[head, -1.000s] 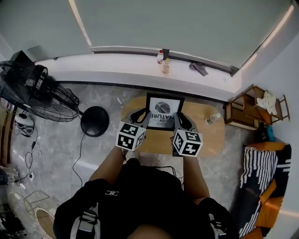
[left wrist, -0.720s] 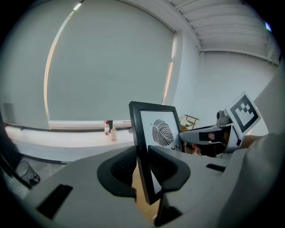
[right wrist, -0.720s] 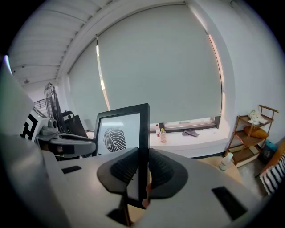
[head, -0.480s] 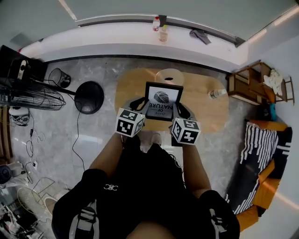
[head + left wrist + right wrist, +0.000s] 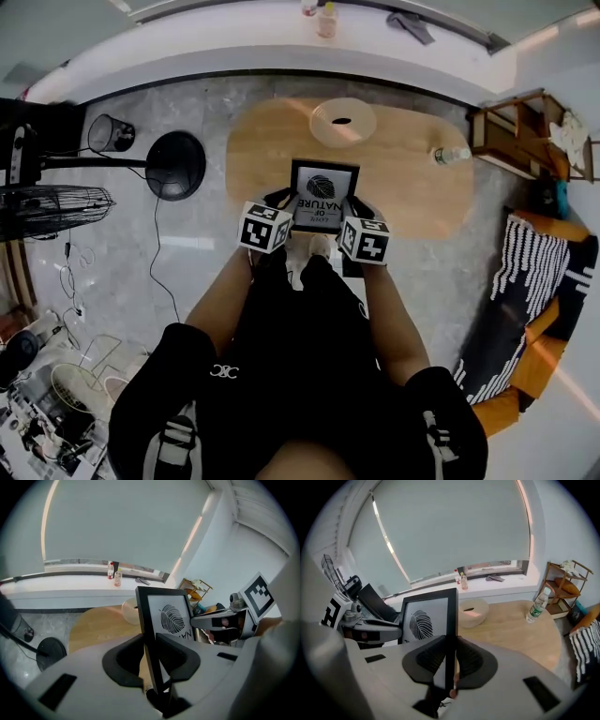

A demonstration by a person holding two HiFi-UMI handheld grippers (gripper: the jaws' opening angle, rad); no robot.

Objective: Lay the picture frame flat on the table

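Tilted picture frame over table; left gripper, right gripper, fingers clenched on sides

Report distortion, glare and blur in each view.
Head view: strong fisheye, table edge bows; evenly lit, sharp. Left gripper view: black round vignette, frame crisp, foreground soft. Right gripper view: same vignette, bright streaks across the window.
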